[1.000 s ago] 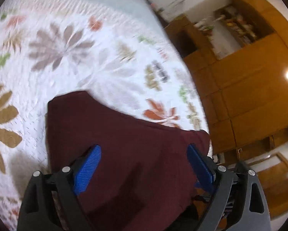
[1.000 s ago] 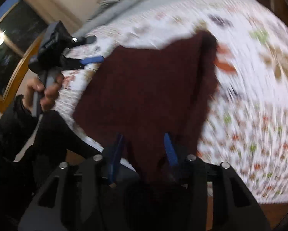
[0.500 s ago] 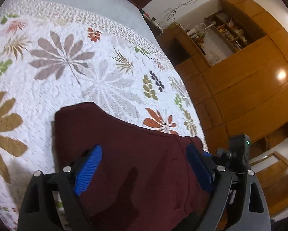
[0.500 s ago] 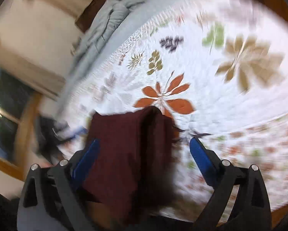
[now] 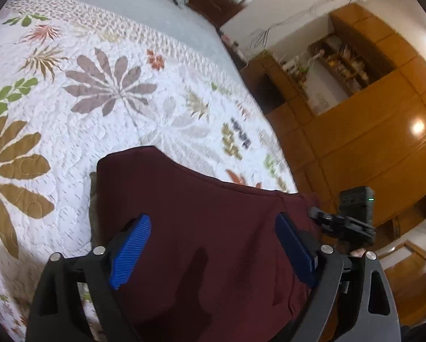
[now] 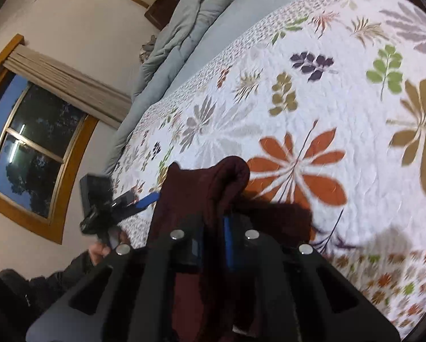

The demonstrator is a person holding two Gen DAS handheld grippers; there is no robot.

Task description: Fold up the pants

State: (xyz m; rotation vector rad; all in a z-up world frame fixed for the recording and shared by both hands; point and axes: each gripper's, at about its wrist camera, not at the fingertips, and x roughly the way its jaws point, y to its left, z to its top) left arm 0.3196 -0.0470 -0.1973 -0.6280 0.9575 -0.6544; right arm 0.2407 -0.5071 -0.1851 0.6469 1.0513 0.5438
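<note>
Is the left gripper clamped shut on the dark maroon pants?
No, the left gripper has its blue pads wide apart above the maroon pants.

You have no readable text, labels, brand names, numbers or signs in either wrist view; the shelf items at two o'clock are too blurred.

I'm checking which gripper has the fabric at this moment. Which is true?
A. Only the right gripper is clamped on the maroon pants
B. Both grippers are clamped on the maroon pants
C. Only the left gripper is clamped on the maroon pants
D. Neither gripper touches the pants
A: the right gripper has its blue fingers pinched together on a bunched edge of the maroon pants, while the left gripper stands wide open over the cloth.
</note>
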